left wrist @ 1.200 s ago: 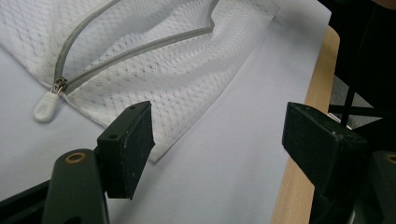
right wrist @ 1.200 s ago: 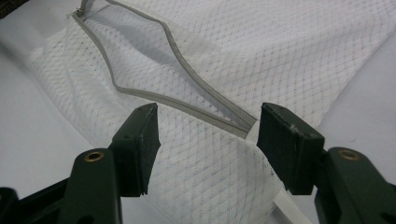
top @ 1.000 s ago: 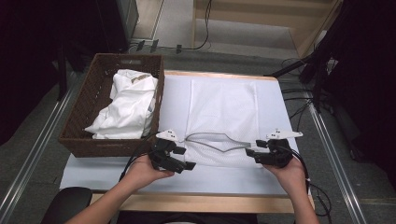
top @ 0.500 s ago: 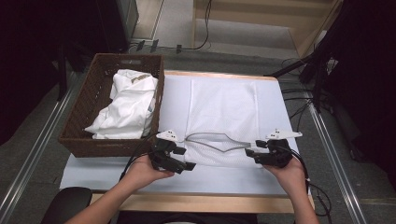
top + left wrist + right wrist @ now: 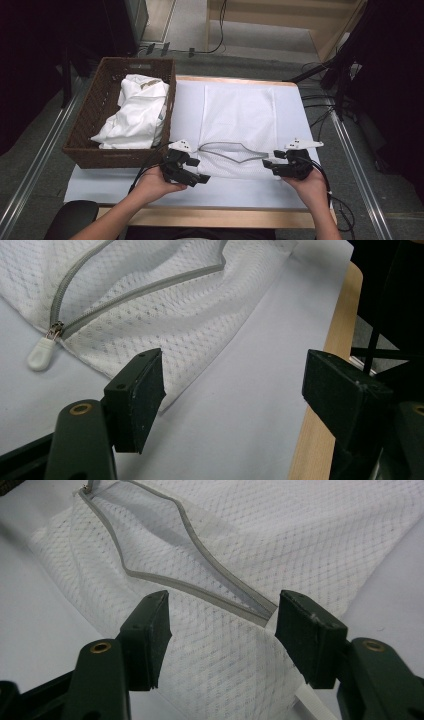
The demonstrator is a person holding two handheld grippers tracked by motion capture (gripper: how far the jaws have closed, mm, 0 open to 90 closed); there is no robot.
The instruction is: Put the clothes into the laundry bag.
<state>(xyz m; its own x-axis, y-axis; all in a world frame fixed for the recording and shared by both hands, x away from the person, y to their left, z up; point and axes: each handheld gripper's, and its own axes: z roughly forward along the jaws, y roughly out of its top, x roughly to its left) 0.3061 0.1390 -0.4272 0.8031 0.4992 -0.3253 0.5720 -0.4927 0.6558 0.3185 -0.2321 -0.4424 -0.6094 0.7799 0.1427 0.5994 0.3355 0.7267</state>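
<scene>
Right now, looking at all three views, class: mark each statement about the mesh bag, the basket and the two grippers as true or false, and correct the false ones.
1. The mesh laundry bag lies flat on the table with its zipper open. True.
2. The left gripper is clamped on the zipper pull. False: its jaws stand open and the pull lies apart from them.
3. The wicker basket holds white clothing. True.
4. The right gripper holds a shirt. False: its jaws are open, pointing at the bag's zipper end.
5. The basket sits right of the bag. False: it sits to its left.
</scene>
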